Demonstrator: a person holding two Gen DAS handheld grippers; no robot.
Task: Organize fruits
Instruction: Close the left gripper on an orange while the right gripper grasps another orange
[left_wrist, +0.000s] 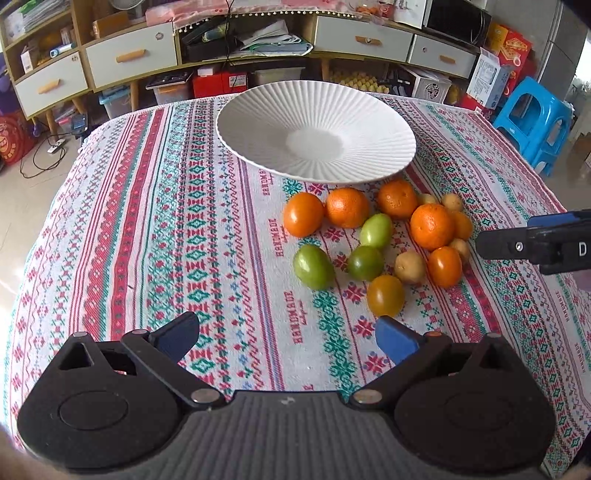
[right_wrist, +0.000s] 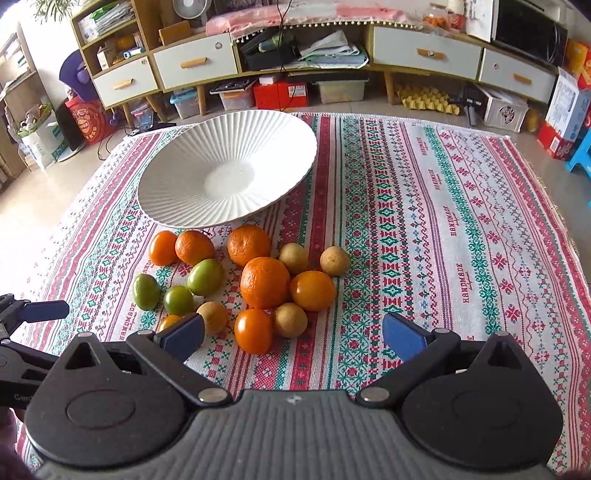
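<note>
A white ribbed plate (left_wrist: 258, 122) (right_wrist: 177, 199) lies bare on the patterned tablecloth. Just in front of it sits a loose pile of fruit: several oranges (left_wrist: 431, 226) (right_wrist: 264, 282), three green fruits (left_wrist: 313, 266) (right_wrist: 204, 276), orange tomatoes (left_wrist: 385, 295) (right_wrist: 253, 330) and small tan fruits (left_wrist: 410, 267) (right_wrist: 290, 319). My left gripper (left_wrist: 288, 334) hovers open short of the pile's left side, nothing between its fingers. My right gripper (right_wrist: 293, 338) is open too, low over the near edge of the pile, with an orange tomato just ahead of its gap.
The tablecloth (left_wrist: 166, 221) covers the whole table, with bare cloth to the left of the pile and wide bare cloth (right_wrist: 461, 221) to its right. Beyond the far edge stand drawer cabinets (left_wrist: 133, 55), floor boxes and a blue stool (left_wrist: 535, 118).
</note>
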